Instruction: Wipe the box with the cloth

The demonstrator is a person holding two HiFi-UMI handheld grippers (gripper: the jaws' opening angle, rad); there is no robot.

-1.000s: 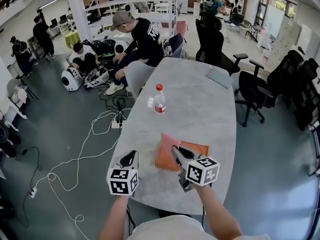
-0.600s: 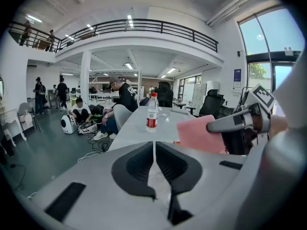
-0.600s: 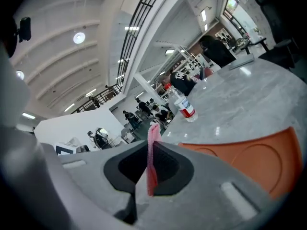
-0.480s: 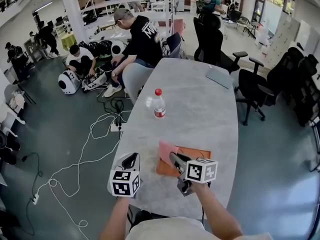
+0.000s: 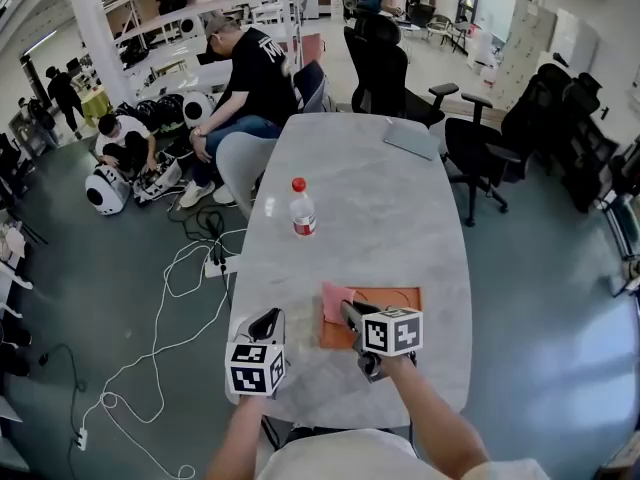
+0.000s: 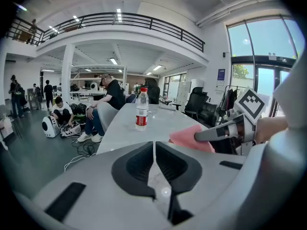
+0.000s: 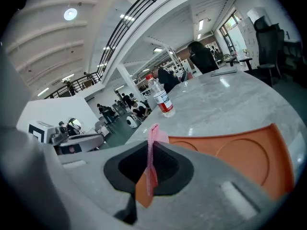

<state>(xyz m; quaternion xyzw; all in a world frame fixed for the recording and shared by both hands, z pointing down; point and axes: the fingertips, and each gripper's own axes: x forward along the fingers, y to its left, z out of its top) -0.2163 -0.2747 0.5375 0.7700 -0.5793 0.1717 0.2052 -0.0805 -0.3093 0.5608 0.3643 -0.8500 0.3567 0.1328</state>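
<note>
Cloth [image 5: 335, 300] clamped in the right gripper [image 5: 350, 315] over the left edge of the box [image 5: 398, 301], left gripper [image 5: 266, 322] closed and empty at near left.

The cloth [image 5: 336, 302] looks soft, the box [image 5: 396, 299] matt, the table [image 5: 380, 203] glossy stone.

Grey table [image 5: 400, 218]: bottle [image 5: 301, 208], orange box [image 5: 385, 303], laptop [image 5: 410, 140].

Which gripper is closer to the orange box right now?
Right. The right gripper, shut on the pink cloth, is at the orange box's left end, above it. The left gripper, shut and empty, is off to the box's left over bare table.
</note>
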